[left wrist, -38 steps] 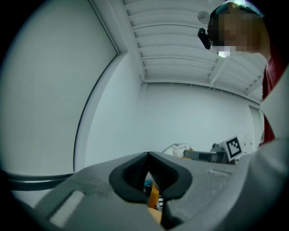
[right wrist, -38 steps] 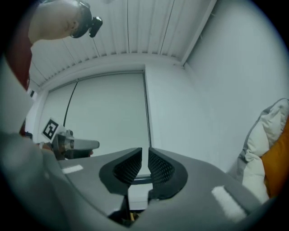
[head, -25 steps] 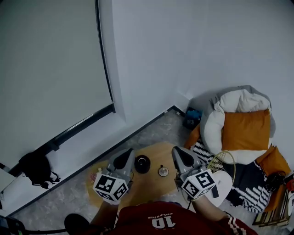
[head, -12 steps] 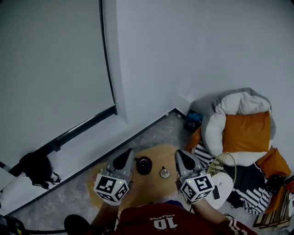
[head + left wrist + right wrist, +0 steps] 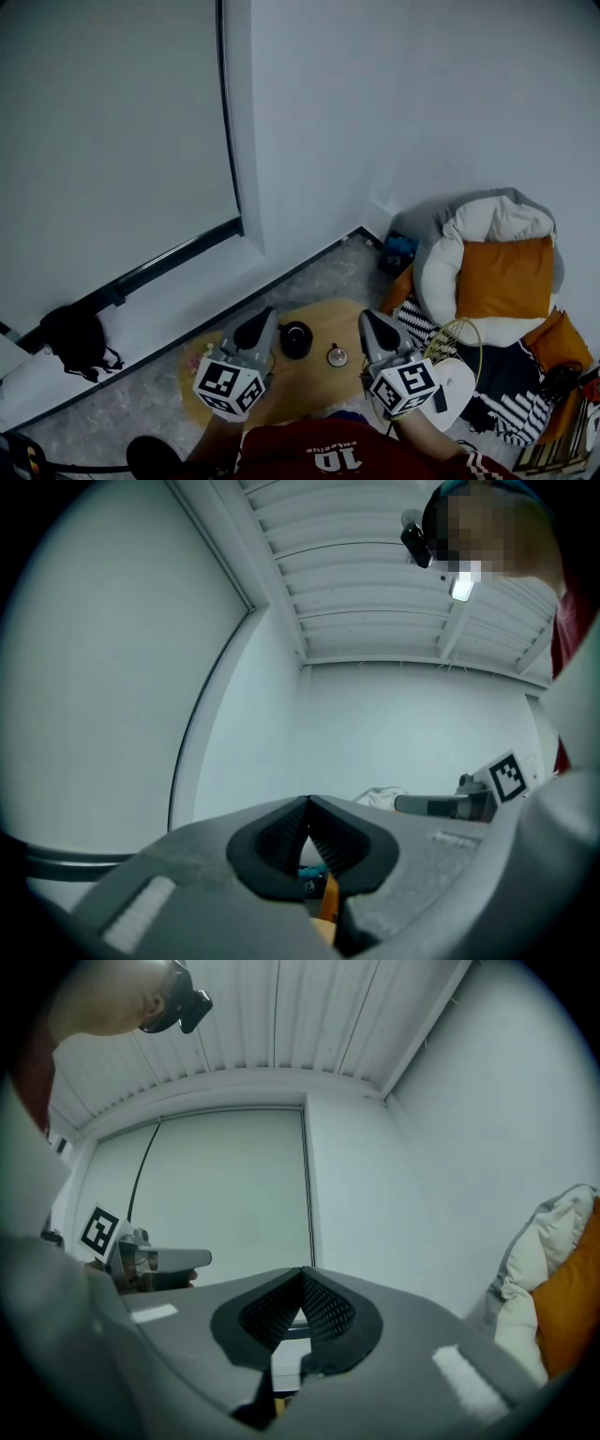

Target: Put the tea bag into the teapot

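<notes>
Both grippers held up empty over the low tea table

A round wooden table (image 5: 309,380) stands on the floor beside a beanbag seat (image 5: 487,258). Above the table the left gripper (image 5: 260,322) and the right gripper (image 5: 368,321) each have their jaws closed tip to tip with nothing between them, and both are aimed at the wall rather than down. Between them on the table sits the black teapot (image 5: 295,339), with a small round lid-like piece (image 5: 337,355) just beside it. No tea bag can be made out; a pinkish speck (image 5: 195,360) at the table's left edge is too small to name. The pot's dark inside is unreadable, so the bag may lie in it already or wait elsewhere.
</notes>
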The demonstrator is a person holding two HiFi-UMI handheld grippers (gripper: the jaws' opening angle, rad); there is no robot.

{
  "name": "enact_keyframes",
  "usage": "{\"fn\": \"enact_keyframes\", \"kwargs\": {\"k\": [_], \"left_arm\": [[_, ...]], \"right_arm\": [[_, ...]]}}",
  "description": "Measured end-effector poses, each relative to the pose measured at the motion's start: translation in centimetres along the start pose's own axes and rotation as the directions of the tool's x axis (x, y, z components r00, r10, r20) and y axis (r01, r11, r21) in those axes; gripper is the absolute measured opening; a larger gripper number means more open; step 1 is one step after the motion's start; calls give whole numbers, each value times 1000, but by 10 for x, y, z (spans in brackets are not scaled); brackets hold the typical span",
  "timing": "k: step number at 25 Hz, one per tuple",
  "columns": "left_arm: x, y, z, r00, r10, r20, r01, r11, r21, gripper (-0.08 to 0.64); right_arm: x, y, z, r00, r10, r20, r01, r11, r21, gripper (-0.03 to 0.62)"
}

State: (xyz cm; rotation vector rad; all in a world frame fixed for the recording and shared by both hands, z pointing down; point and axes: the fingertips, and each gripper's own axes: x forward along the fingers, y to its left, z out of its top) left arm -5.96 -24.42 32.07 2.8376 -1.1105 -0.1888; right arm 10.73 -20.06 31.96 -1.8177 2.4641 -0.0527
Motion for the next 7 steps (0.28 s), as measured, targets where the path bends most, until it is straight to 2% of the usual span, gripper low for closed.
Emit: {"fn": "enact_keyframes", "kwargs": {"k": [7], "left_arm": [[-3,-5,0,1000,-13,2,13,1000,-11,2]], "right_arm": [[-1,5,0,1000,4,-2,-4,1000,-21,-2]]}}
